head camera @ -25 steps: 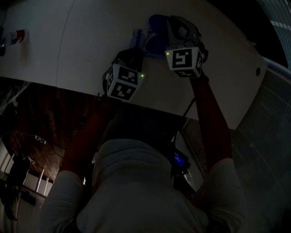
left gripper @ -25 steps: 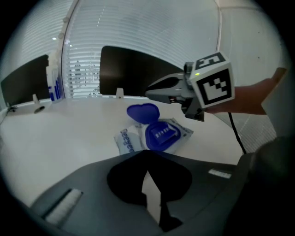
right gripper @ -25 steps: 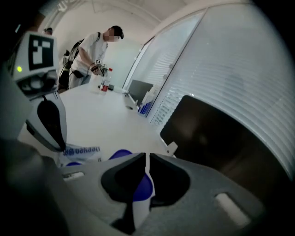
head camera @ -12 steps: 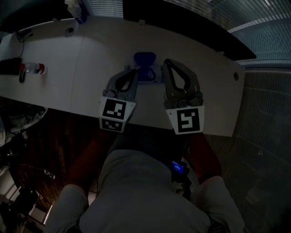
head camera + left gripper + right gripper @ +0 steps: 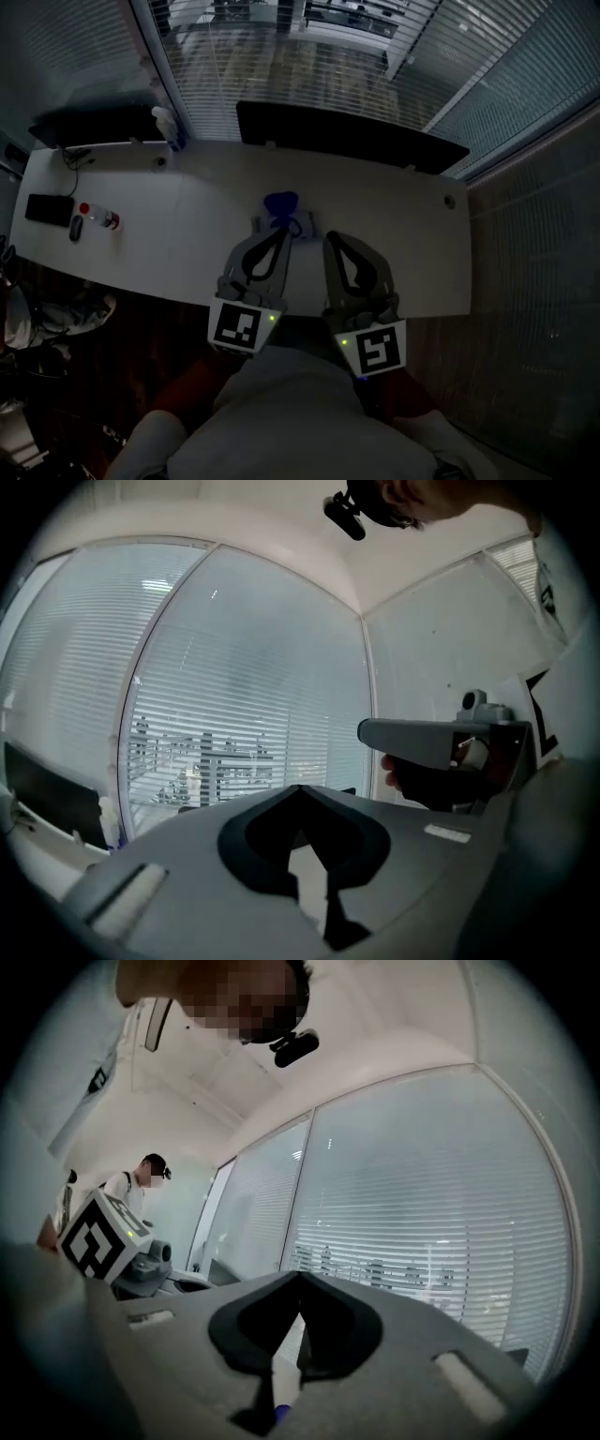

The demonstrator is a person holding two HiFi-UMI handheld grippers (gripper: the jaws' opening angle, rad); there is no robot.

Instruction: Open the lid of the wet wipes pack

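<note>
The wet wipes pack (image 5: 281,223) lies on the table (image 5: 187,187) just ahead of the left gripper (image 5: 279,236) and right gripper (image 5: 332,241), fingers nearly closed on nothing; light and soft, it likely needs pinning while the stiff lid (image 5: 281,202) (blue, dimly seen) is lifted by its lip.

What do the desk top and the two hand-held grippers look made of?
The desk top: smooth white, matt, no grain; probably laminate or painted board. The left hand-held gripper and right hand-held gripper: matt grey moulded plastic, by the rounded seamless shells; unsure.
</note>
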